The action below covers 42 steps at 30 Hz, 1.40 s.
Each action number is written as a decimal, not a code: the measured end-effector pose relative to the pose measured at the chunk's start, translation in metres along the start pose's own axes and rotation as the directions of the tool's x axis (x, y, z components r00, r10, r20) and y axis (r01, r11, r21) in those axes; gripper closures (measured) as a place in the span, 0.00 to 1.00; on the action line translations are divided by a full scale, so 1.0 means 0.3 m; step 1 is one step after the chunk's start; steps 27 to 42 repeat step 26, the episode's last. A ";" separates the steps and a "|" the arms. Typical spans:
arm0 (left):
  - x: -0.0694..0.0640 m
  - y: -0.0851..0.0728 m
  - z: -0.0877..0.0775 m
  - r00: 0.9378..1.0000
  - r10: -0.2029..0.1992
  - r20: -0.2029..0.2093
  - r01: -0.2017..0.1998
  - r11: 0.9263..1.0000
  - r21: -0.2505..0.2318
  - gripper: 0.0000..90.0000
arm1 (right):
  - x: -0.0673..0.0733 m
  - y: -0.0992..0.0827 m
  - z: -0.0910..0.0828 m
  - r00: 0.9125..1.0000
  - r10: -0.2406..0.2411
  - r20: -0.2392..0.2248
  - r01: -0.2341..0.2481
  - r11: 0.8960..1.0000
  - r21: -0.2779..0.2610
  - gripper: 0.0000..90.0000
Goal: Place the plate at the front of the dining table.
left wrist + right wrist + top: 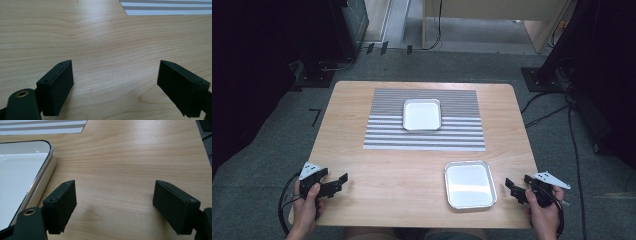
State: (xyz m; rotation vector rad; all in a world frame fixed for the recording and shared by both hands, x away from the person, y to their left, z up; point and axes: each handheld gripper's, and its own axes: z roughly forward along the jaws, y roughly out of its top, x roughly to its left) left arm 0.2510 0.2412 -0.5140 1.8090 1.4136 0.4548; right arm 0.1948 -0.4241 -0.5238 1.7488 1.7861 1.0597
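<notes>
Right claw (pixel 113 205) beside shiny silver tray (pixel 47 167)

Nearest my right gripper (pixel 515 190) lies a shallow rectangular metal tray (pixel 470 185) — silvery rim, rounded corners, pale empty interior — flat on the wooden table's near right part, just short of a second, smaller tray (pixel 422 115) of like form on the striped mat (pixel 425 137).
</notes>
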 end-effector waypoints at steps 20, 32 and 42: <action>-0.026 -0.054 -0.035 0.983 0.118 -0.141 -0.111 0.992 0.057 0.15 | 0.044 -0.024 -0.009 0.984 -0.135 0.116 0.128 0.990 0.062 0.20; -0.027 -0.054 -0.034 0.983 0.116 -0.143 -0.109 0.992 0.058 0.15 | 0.044 -0.025 -0.009 0.984 -0.136 0.116 0.130 0.990 0.061 0.20; -0.027 -0.054 -0.034 0.983 0.116 -0.143 -0.109 0.992 0.058 0.15 | 0.044 -0.025 -0.009 0.984 -0.136 0.116 0.130 0.990 0.061 0.20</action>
